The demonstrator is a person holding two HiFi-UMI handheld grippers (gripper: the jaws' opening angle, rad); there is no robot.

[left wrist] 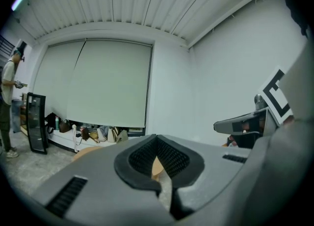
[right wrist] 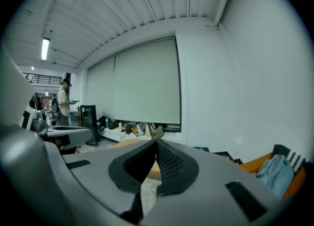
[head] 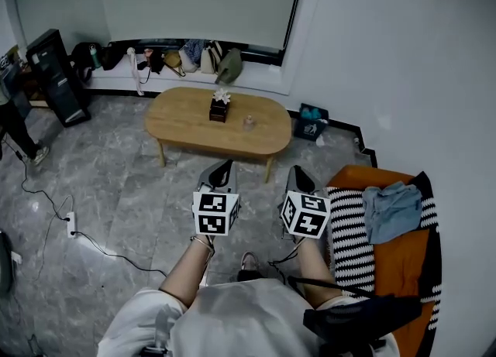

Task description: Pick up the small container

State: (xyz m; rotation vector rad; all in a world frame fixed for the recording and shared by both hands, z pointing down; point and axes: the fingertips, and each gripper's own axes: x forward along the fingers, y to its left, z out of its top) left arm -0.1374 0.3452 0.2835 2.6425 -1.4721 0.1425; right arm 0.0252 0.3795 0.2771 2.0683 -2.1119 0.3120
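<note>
Grey marble floor (head: pixel 116 193) is spreading beneath an oval wooden table (head: pixel 186 119). I am holding my left gripper (head: pixel 226 168) and right gripper (head: pixel 297 171) short of its near edge, both with jaws pressed together on nothing. On the tabletop, a dark tissue box (head: pixel 219 108) is sitting with the small container (head: pixel 249 122) just to its right.

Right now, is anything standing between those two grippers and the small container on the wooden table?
Nothing visible does. Only grey floor lies between the left gripper, the right gripper and the wooden table. The small container stands beside the brown box, not behind it.
</note>
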